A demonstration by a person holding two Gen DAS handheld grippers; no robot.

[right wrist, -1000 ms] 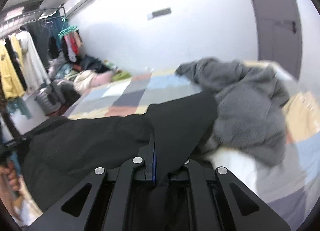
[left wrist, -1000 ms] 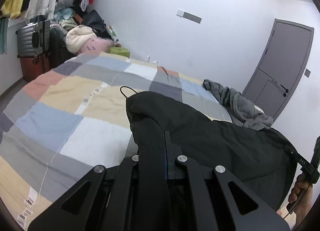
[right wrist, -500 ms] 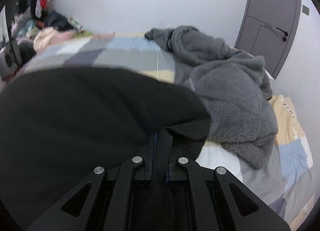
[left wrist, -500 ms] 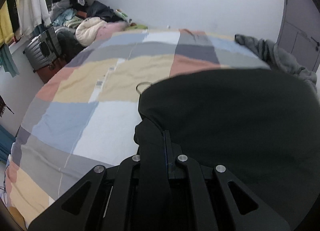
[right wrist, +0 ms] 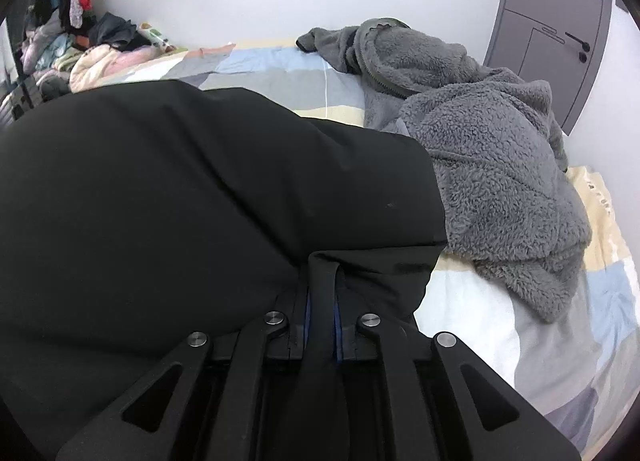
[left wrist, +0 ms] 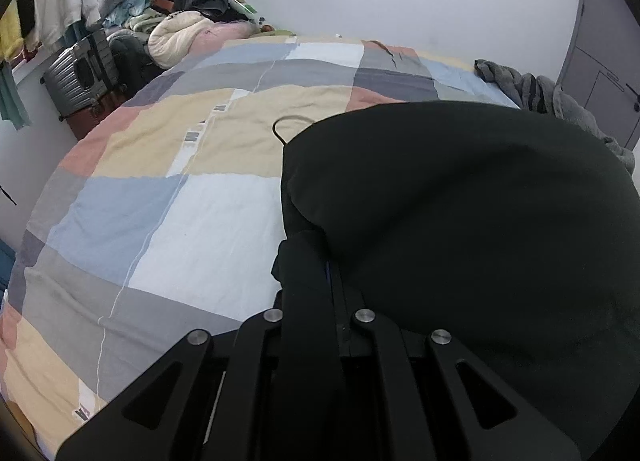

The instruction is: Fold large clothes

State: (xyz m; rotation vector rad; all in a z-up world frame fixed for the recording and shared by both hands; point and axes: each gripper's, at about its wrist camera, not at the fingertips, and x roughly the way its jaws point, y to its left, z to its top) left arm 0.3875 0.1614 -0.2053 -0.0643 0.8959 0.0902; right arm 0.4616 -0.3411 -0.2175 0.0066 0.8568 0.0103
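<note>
Two grippers, left gripper [left wrist: 320, 261] and right gripper [right wrist: 322, 285], each pinching an edge of one large black fabric garment [left wrist: 460, 221] spread over the patchwork-quilted bed [left wrist: 160, 201], one fluffy grey fleece jacket [right wrist: 480, 133] heaped just beside its right edge, one grey ribbed suitcase [left wrist: 80, 73] beyond the bed.

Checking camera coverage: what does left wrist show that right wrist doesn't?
Only left wrist: the suitcase beside the bed, white garments hanging above it, and a thin black loop sticking out from the garment's edge.

Only right wrist: the full grey fleece jacket heaped by the black garment, and the door handle.

Both: the black garment pinched between each gripper's fingers, the patchwork bedspread, the clothes pile and the grey door.
</note>
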